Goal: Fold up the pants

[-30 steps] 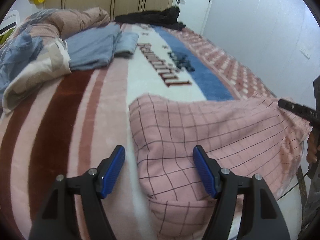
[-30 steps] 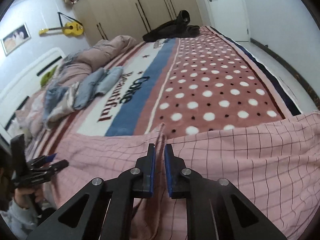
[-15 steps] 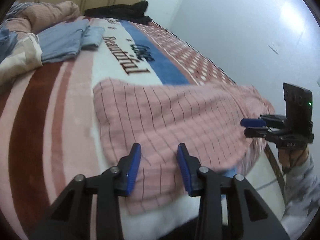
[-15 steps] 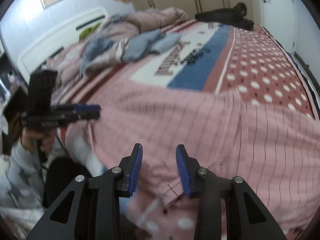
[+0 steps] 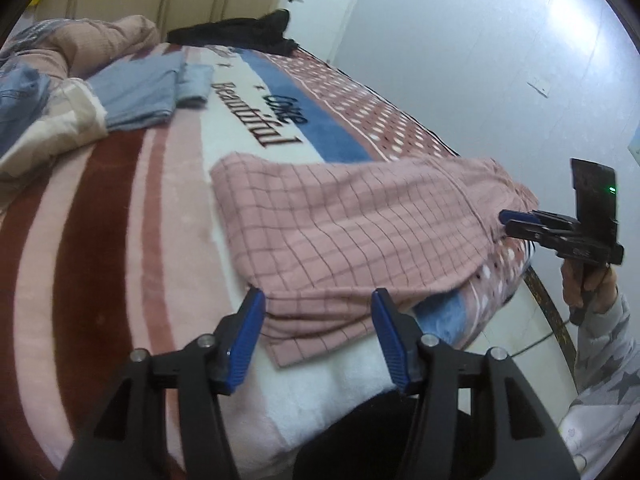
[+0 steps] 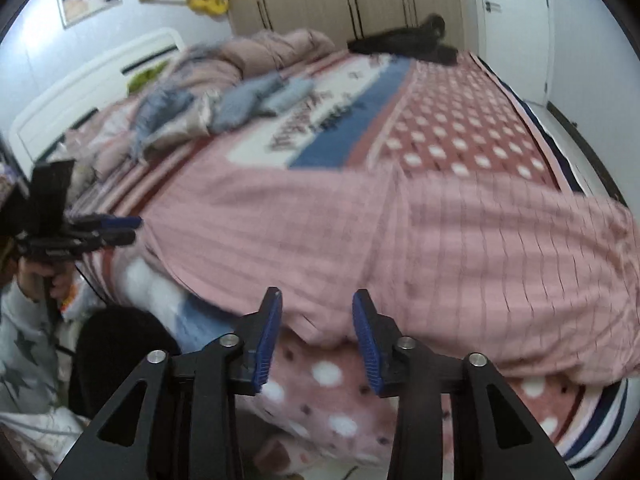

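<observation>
L gripper (image 5: 318, 334) jaws apart, just above pink checked pants (image 5: 360, 224) edge

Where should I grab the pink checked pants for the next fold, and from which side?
Judging by how the pants lie flat across the bed, take the near hem, which overhangs the bed's edge. Come in from the front, low. The left gripper already frames one corner, jaws open.
</observation>
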Demonstrator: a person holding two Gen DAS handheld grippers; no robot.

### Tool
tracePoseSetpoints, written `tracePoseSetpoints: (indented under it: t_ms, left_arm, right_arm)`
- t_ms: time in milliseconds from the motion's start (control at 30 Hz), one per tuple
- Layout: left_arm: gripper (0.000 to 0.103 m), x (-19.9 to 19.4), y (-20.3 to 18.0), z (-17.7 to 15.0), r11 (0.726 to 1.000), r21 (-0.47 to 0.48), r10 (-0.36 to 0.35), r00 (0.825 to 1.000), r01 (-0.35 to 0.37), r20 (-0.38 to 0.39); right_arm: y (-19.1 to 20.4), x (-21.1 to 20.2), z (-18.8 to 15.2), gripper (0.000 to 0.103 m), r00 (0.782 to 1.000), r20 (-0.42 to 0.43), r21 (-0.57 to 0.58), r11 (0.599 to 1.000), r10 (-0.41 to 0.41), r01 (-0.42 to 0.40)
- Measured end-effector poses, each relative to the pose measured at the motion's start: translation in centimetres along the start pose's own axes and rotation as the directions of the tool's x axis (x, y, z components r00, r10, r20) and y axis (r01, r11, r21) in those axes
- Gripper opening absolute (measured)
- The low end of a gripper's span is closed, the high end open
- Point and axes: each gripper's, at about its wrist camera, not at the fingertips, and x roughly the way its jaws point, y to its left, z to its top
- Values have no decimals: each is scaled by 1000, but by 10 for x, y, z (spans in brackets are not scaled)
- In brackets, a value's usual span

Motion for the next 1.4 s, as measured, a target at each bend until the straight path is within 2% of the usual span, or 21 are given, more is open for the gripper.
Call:
tracePoseSetpoints:
  t_ms: [100, 200, 300, 433, 500, 567, 633, 667, 833, 867, 967, 1000, 1067, 1133, 1233, 1400]
  left_arm:
    - [51, -2, 8, 2, 999, -28, 24, 1000, -24, 9]
    - [51, -7, 20, 3, 996, -87, 35, 999, -32, 28]
    - [51, -11, 32, 3, 989, -141, 61, 997, -55, 39]
    - [51, -13, 42, 0, 982, -174, 76, 996, -66, 51]
    - [51, -14, 46, -2, 980, -187, 73, 996, -62, 54]
    - [51, -15, 48, -3, 981, -189, 64, 996, -53, 56]
    - [51, -12, 49, -2, 981, -187, 54, 997, -44, 50]
    - [51, -9, 49, -2, 982, -183, 52, 998, -43, 44]
    - [51, 13, 54, 13, 986, -159, 54, 999, -52, 8]
    - [51, 19, 56, 18, 986, -154, 64, 998, -64, -3]
    - [51, 28, 60, 27, 988, -143, 58, 998, -60, -20]
    - [51, 31, 62, 30, 988, -143, 55, 998, -58, -24]
    - [51, 32, 63, 32, 988, -139, 62, 998, -65, -25]
    - [51, 33, 64, 33, 988, -135, 66, 997, -69, -26]
    - [51, 34, 65, 29, 989, -137, 53, 998, -57, -34]
    - [51, 37, 64, 22, 990, -126, 52, 998, -56, -41]
  right_arm:
    - [21, 7, 13, 40, 998, 22, -47, 997, 61, -60]
    - [50, 29, 26, 44, 985, 9, -93, 981, 170, -168]
    - [88, 62, 35, 46, 959, -39, -168, 944, 280, -283]
    - [134, 106, 41, 46, 924, -129, -258, 888, 359, -381]
    - [148, 119, 40, 46, 915, -151, -281, 871, 374, -402]
    - [160, 129, 40, 38, 898, -172, -292, 849, 406, -440]
    - [173, 136, 37, 36, 871, -203, -297, 820, 447, -490]
    - [177, 139, 36, 36, 867, -212, -302, 813, 452, -498]
    - [192, 154, 35, 34, 881, -207, -305, 828, 425, -471]
    - [192, 156, 38, 30, 892, -193, -294, 843, 410, -451]
    - [198, 158, 45, 19, 940, -141, -334, 879, 311, -341]
    - [200, 159, 46, 17, 942, -145, -343, 878, 303, -335]
    - [204, 164, 48, 5, 944, -173, -362, 873, 282, -328]
    - [207, 166, 46, 3, 945, -185, -382, 866, 271, -323]
    - [211, 167, 38, 3, 931, -225, -403, 843, 286, -356]
    - [207, 172, 34, 3, 918, -266, -377, 844, 296, -381]
